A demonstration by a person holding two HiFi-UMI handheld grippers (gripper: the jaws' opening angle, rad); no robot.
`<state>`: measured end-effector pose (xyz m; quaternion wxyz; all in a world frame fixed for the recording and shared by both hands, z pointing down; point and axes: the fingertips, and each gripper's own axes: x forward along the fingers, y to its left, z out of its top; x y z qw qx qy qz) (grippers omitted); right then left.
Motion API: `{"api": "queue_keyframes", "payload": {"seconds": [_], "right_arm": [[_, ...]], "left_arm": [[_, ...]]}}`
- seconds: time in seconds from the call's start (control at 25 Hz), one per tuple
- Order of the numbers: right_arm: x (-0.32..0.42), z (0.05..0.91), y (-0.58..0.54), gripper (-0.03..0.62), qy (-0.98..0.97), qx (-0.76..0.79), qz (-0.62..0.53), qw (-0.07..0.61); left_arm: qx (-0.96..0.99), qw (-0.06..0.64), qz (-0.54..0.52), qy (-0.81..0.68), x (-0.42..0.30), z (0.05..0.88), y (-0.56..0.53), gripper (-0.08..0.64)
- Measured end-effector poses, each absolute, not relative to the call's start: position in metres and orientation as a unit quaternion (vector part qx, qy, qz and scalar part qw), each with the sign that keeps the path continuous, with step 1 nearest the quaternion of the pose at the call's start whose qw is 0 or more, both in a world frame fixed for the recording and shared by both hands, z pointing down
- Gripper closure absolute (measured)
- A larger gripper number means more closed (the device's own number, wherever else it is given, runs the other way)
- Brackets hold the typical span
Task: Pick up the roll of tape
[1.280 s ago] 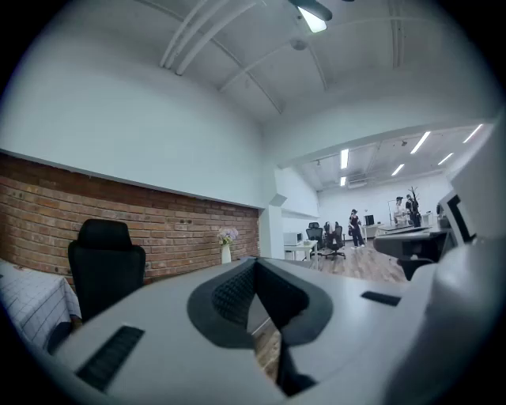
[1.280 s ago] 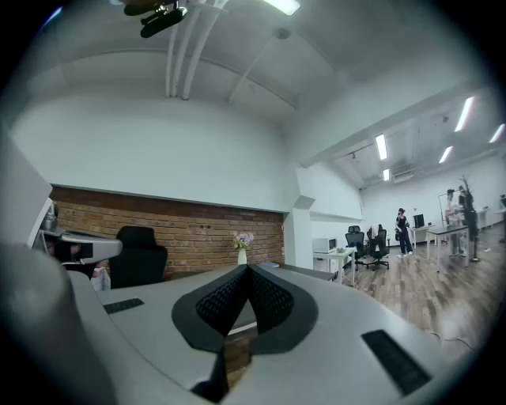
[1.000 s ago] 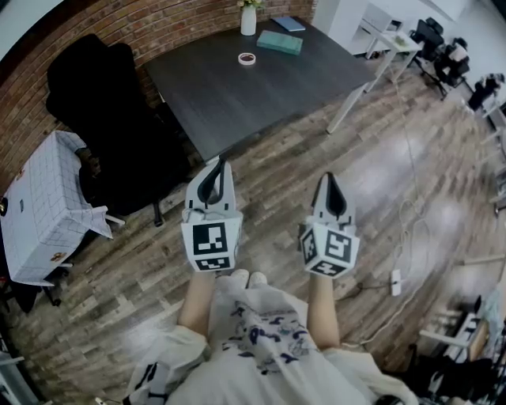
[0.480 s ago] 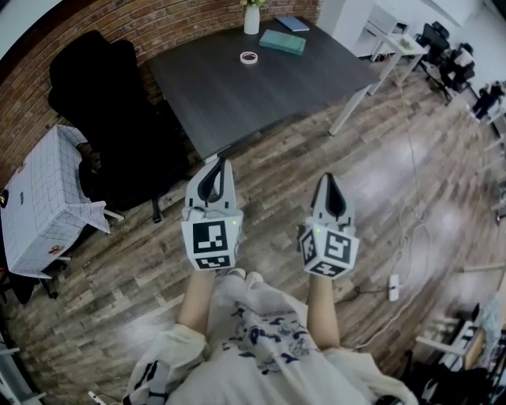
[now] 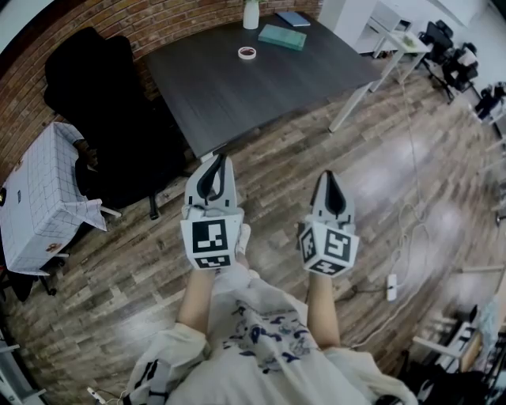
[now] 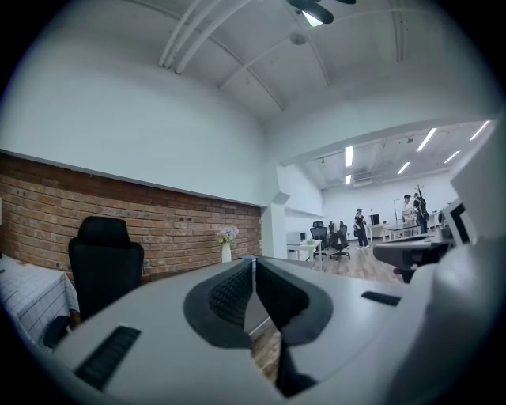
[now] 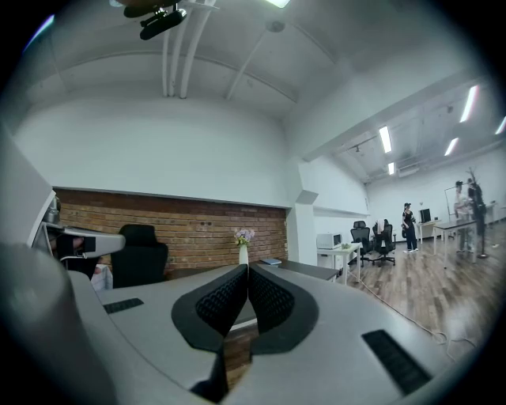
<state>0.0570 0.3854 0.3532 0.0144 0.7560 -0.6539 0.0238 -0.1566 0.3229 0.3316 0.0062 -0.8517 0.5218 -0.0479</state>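
Note:
The roll of tape (image 5: 247, 53) lies flat on the far part of the dark table (image 5: 237, 91), seen only in the head view. My left gripper (image 5: 220, 158) and right gripper (image 5: 328, 176) are held side by side over the wooden floor, well short of the table's near edge. Both point level toward the table. In the left gripper view the left gripper (image 6: 253, 262) has its jaws pressed together with nothing between them. The right gripper (image 7: 247, 269) looks the same in its own view, shut and empty.
A white vase (image 5: 251, 14), a teal book (image 5: 281, 37) and a blue notebook (image 5: 293, 19) sit at the table's far end. A black office chair (image 5: 95, 95) stands left of the table, beside a cloth-covered box (image 5: 39, 198). A cable and power strip (image 5: 391, 286) lie on the floor at right.
The table and the tape have slid slightly up and back in the head view as the person shifts; both grippers stay shut and keep their place in the picture.

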Motion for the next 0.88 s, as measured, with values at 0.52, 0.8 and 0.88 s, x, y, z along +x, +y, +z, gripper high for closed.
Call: {"api": "queue_keyframes", "payload": {"seconds": [0.52,0.8,0.88], "right_arm": [[0.087,0.357,0.280,0.588,-0.640,0.768,0.029,0.008],[0.100,0.343,0.201,0.588,-0.626,0.780,0.019,-0.001],[0.102,0.342,0.179,0.588,-0.623,0.782,0.019,-0.002]], "left_arm": [[-0.854,-0.001,-0.046,0.518,-0.131,0.340,0.212,0.557],[-0.859,-0.003,-0.038,0.510,-0.120,0.329,0.127,0.557],[-0.861,-0.002,-0.036,0.507,-0.118,0.327,0.104,0.557]]}}
